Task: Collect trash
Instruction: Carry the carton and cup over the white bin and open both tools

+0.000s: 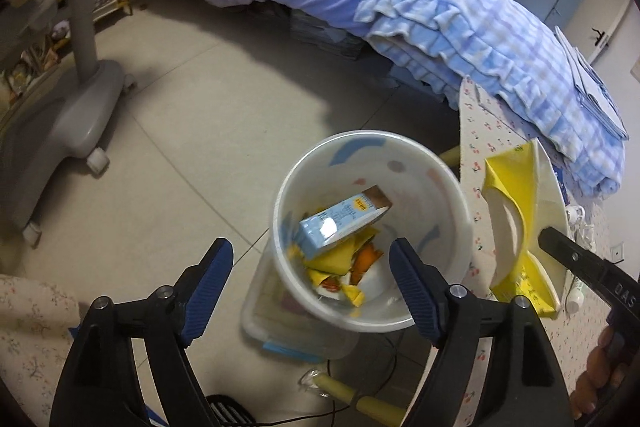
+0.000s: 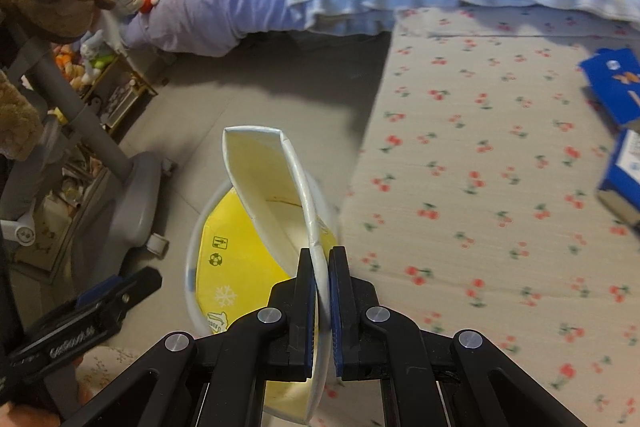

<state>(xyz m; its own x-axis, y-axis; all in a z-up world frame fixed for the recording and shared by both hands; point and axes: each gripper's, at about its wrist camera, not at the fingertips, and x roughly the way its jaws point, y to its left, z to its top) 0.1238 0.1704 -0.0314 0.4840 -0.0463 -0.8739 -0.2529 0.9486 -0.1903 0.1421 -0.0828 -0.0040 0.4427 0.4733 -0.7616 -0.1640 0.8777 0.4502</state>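
A white trash bin (image 1: pixel 452 187) stands on the floor beside the table and holds a light blue carton (image 1: pixel 340 223) on yellow and orange wrappers. My left gripper (image 1: pixel 310 291) is open and empty just above the bin's near rim. My right gripper (image 2: pixel 320 263) is shut on the rim of a crushed yellow paper cup (image 2: pixel 264 183), held over the bin (image 2: pixel 192 255). The cup (image 1: pixel 516 211) also shows in the left wrist view, right of the bin, with the right gripper's finger (image 1: pixel 560 247) on it.
A table with a cherry-print cloth (image 2: pixel 500 167) lies to the right, with blue boxes (image 2: pixel 620 131) on it. A bed with a blue checked blanket (image 1: pixel 460 23) stands behind. A grey wheeled chair base (image 1: pixel 76 115) is at left. A clear plastic box (image 1: pixel 276 327) sits under the bin.
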